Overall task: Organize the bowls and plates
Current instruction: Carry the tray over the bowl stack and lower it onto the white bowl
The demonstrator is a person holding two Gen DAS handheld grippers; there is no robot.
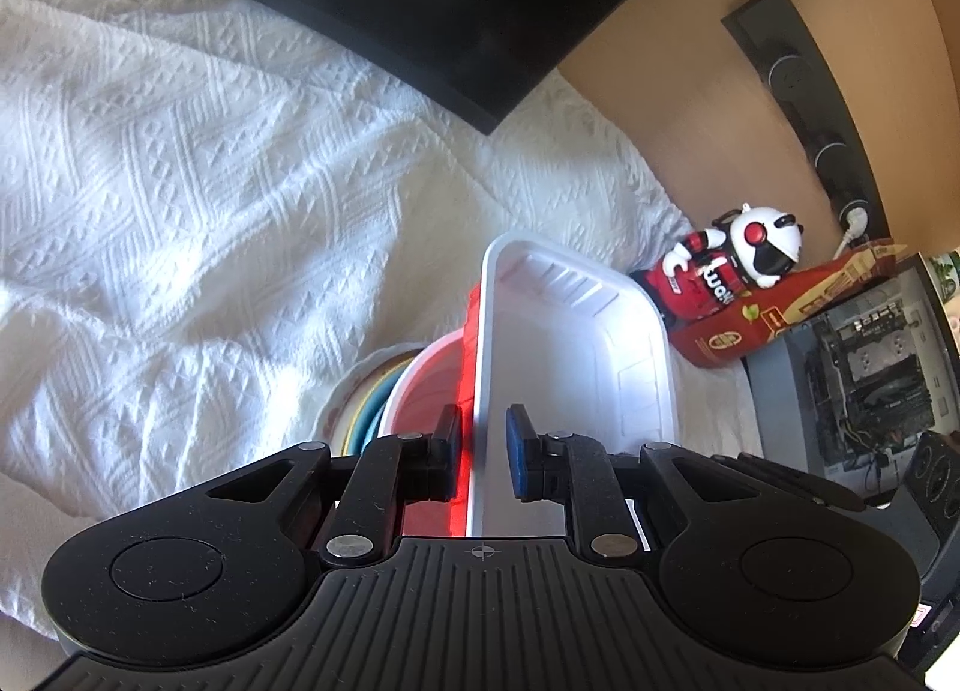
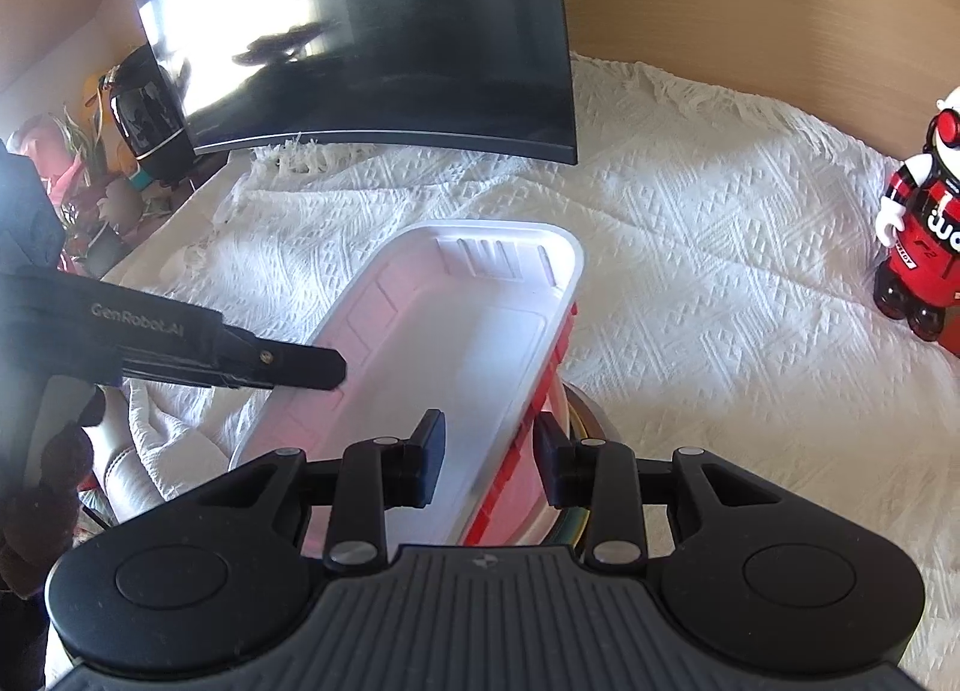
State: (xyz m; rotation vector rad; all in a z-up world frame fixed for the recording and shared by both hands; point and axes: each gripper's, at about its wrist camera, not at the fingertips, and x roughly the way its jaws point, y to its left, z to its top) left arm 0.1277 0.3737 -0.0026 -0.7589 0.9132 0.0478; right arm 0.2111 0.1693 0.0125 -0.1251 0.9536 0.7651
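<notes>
White tray (image 2: 444,343) sits on a red tray (image 2: 543,391), on top of stacked bowls and plates (image 1: 366,403), all on the cloth-covered desk (image 1: 180,181). My left gripper (image 1: 483,451) straddles the white tray's rim, jaws spread, not clamped. My right gripper (image 2: 489,463) likewise spread around the opposite edge. Toy figure (image 2: 918,247) well apart; monitor (image 2: 360,30) behind.

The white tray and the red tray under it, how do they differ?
The white tray lies on top with its whole inside showing; the red tray is nested beneath, only its edge visible. The white tray is plain white foam-like, the red tray bright red. Both hand-held grippers straddle the trays' rims: the left hand-held gripper and the right hand-held gripper. They share an oblong shape and sit on stacked dishes.
</notes>
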